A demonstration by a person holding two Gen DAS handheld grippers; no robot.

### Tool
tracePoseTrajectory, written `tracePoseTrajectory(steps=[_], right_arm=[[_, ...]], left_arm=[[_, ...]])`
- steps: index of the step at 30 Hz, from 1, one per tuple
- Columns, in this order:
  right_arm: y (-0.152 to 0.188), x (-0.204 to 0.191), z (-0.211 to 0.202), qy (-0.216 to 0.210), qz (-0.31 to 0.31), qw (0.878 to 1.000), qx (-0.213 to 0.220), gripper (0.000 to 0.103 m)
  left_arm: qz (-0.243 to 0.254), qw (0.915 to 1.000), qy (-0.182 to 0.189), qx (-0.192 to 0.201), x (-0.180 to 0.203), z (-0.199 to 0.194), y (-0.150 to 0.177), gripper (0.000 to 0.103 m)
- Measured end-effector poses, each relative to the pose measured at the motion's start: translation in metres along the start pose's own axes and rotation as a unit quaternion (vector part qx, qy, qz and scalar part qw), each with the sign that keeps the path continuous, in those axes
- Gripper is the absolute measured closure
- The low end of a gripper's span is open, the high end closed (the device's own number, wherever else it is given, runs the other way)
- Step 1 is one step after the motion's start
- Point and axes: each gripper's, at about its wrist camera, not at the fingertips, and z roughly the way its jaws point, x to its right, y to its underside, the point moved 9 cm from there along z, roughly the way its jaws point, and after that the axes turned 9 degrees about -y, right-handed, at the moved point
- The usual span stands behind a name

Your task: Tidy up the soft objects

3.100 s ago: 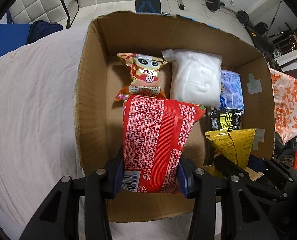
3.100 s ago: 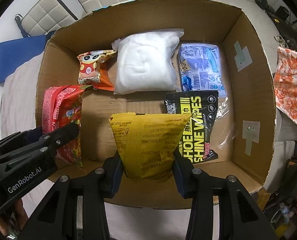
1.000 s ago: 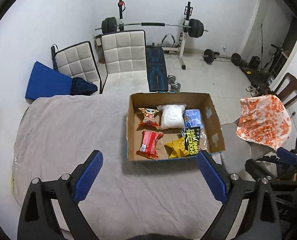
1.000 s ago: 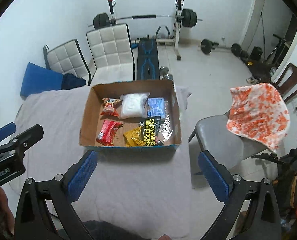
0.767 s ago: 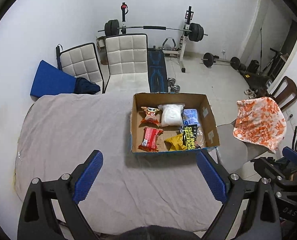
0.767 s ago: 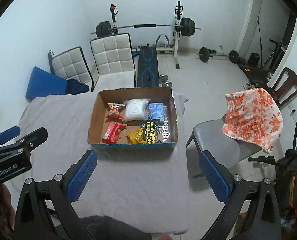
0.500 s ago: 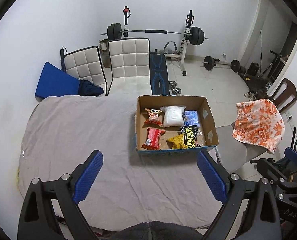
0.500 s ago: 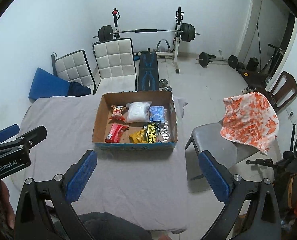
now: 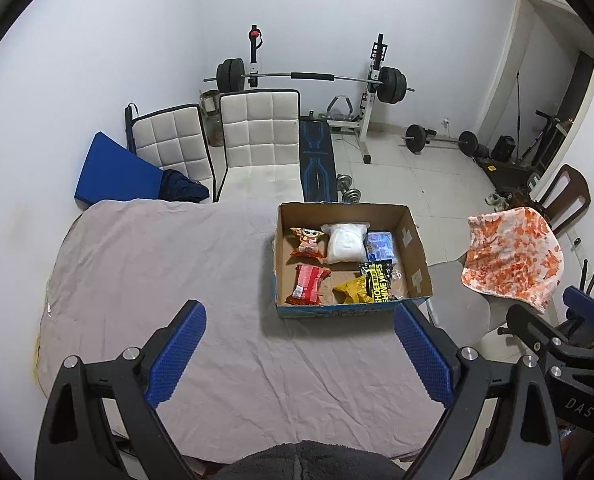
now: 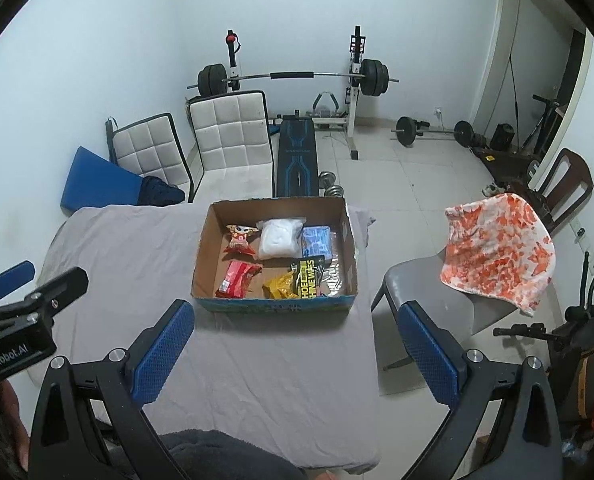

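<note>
Both the left gripper [image 9: 299, 322] and right gripper [image 10: 297, 320] hang wide apart, empty, high above the table [image 9: 157, 264]. 6 soft packets lie inside the cardboard box [image 9: 417, 248] on its right side.

A bed [image 9: 157, 280] under a creased grey sheet [image 10: 257, 380] carries one thing directly: a cardboard box [image 9: 415, 240], open on top, at about 1 o'clock from the bed's middle in the left wrist view, close to the right edge. In the right wrist view the box [image 10: 205, 248] sits near 12 o'clock. The sheet around it lies bare and wrinkled.
</note>
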Motion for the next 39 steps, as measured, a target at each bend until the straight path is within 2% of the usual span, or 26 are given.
tracePoseTrajectory(steps=[18,39], right_arm=[[-0.008,-0.001,-0.015,0.008,-0.004,1.000,0.024,0.000],[-0.010,-0.002,-0.022,0.011,-0.010,0.999,0.029,0.000]], left_arm=[[-0.005,0.9999,0.004,0.009,-0.006,-0.007,-0.002,0.007],[-0.012,0.9997,0.001,0.019,-0.012,-0.013,-0.003,0.007]])
